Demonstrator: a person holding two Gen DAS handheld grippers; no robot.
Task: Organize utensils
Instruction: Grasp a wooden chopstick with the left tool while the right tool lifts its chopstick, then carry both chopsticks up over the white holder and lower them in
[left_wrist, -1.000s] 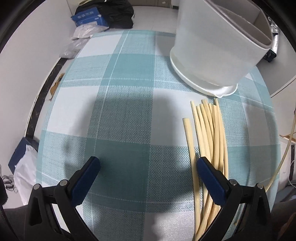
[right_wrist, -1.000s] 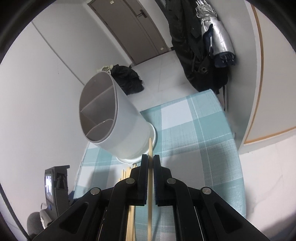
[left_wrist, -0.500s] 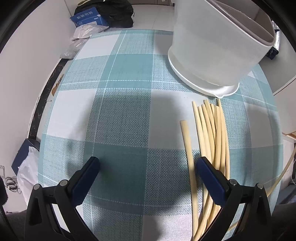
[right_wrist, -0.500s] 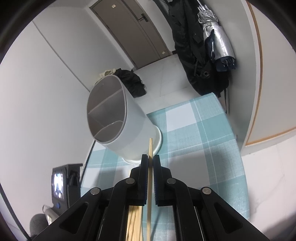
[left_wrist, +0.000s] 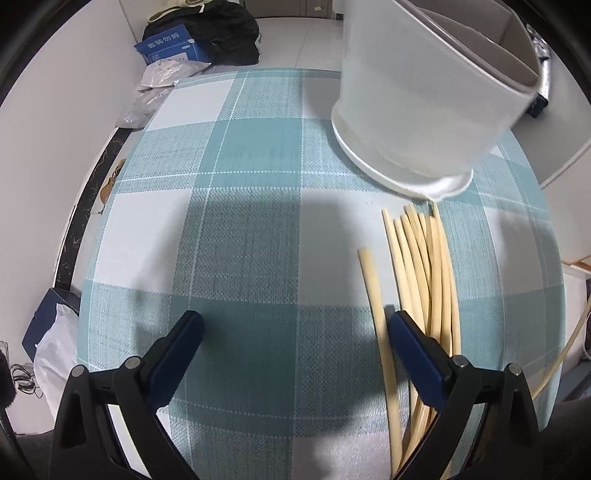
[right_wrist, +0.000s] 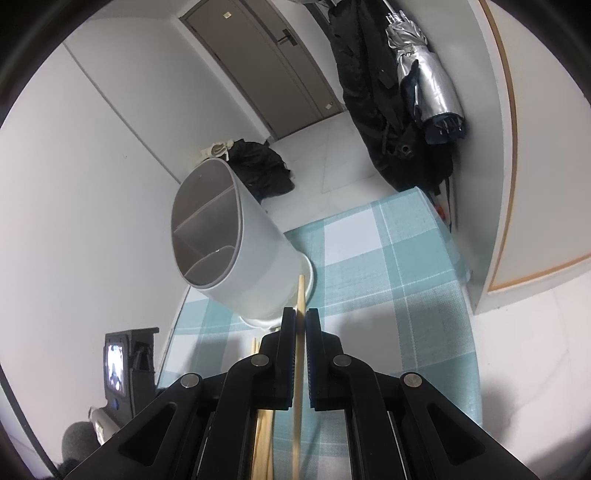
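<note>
A white utensil holder (left_wrist: 424, 92) with inner dividers stands at the far right of the teal checked tablecloth (left_wrist: 240, 221); it also shows in the right wrist view (right_wrist: 229, 254). Several pale chopsticks (left_wrist: 424, 266) lie in a bundle just in front of it. My left gripper (left_wrist: 295, 332) is open and empty, low over the cloth, its right finger beside the bundle. My right gripper (right_wrist: 301, 321) is shut on one chopstick (right_wrist: 301, 291), held in the air with its tip pointing toward the holder's base.
The table's edges fall away on the left and right. On the floor lie a blue box (left_wrist: 170, 46), black bags (left_wrist: 229, 33) and plastic packets. A small screen device (right_wrist: 122, 362) stands left of the table. Coats and an umbrella (right_wrist: 424, 81) hang by the door.
My right gripper has risen and drawn back with the chopstick, so the holder looks smaller and farther. My left gripper has shifted slightly back; the bundle has not moved.
</note>
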